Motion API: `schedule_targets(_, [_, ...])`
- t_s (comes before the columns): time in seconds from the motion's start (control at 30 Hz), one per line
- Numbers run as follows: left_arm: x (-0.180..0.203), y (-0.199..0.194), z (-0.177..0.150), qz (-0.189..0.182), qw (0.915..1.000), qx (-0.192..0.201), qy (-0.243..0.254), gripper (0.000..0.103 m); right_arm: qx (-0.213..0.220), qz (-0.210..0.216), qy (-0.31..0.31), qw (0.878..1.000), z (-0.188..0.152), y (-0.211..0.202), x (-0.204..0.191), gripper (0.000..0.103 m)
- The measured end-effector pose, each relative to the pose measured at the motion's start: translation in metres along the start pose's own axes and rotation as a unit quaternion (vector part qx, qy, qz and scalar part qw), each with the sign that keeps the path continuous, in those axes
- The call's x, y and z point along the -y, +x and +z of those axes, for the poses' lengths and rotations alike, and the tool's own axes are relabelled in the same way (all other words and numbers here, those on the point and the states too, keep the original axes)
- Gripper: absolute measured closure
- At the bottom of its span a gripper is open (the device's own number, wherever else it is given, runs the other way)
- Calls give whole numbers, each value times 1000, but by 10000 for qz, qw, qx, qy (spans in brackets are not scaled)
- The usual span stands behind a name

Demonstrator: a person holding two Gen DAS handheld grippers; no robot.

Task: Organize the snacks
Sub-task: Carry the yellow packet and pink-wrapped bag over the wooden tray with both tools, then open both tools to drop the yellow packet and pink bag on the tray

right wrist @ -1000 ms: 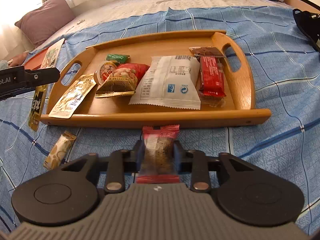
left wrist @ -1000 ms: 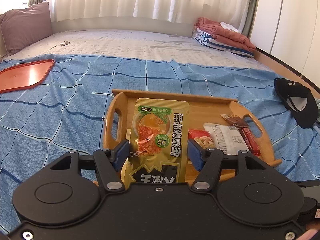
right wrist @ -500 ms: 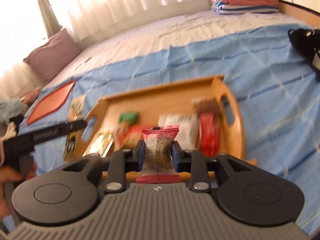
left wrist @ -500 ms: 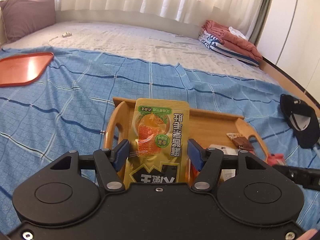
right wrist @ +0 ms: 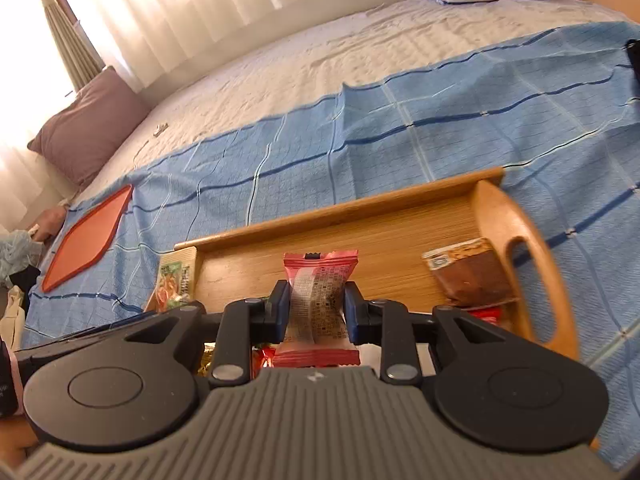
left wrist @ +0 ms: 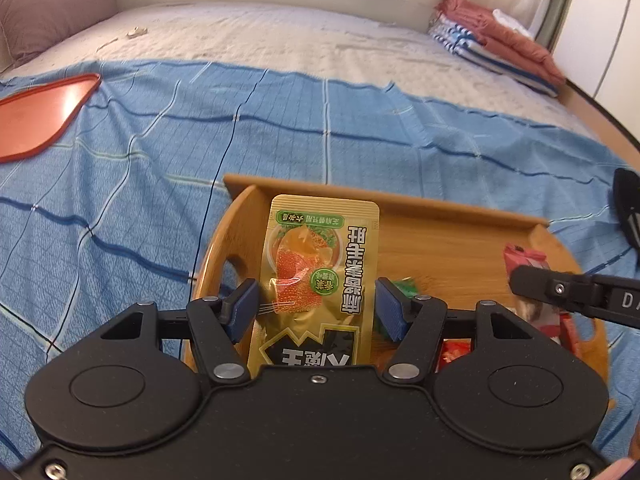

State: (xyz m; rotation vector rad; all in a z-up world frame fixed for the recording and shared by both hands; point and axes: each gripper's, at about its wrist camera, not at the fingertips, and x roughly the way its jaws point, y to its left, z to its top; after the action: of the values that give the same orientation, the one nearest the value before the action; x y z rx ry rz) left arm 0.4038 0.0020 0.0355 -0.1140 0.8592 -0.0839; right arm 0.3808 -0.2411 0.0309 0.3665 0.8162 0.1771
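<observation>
My left gripper [left wrist: 316,306] is shut on a tall gold snack packet [left wrist: 320,256], its blue pads pressing both edges. It hangs over the left end of the wooden tray [left wrist: 452,210]. My right gripper [right wrist: 316,304] is shut on a small pink-red snack packet [right wrist: 318,276] above the middle of the tray [right wrist: 340,216]. In the left wrist view, one right-gripper finger [left wrist: 560,290] and its pink packet [left wrist: 524,258] show at the right. A brown packet [right wrist: 468,272] lies at the tray's right end. Other snacks under the grippers are mostly hidden.
The tray sits on a blue checked blanket [left wrist: 160,184] on a bed. An orange flat tray [left wrist: 36,116] lies far left. A pillow [right wrist: 88,128] and folded towels [left wrist: 500,44] lie at the back. A black cap [left wrist: 628,212] sits at the right edge.
Both grippers moved in over the wooden tray with their packets still held. The right one rose from in front of the tray's near rim. The left one came closer and lower.
</observation>
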Motion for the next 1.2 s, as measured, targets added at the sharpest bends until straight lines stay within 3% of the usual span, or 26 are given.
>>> schedule_targets(0.23, [2,20,-11,4,9999,-83,134,42,-200,60,-246,9995,-7,36,-13,70])
schedule_targets(0.73, [11,15,-19,69,9990,54,449,41,-217,-72,-344,9991,-14,50,-15,66])
schedule_targets(0.77, [13,12,-20,71,9987,75,501,41,-195,-46,-322,9993,-15,48,-15,64])
schedule_targets(0.83, [14,5,-20,92,9982,114,579,40,-139,9,-346,9993,-15,41,-17,46])
schedule_targets(0.87, [14,0,-21,86,9981,142,593,39,-101,52,-376,9992,-15,36,-18,42])
schedule_targets(1.2, [8,-66,-32,-46,9963,436,745,24,283,182,-707,9969,-18,-23,-43,34])
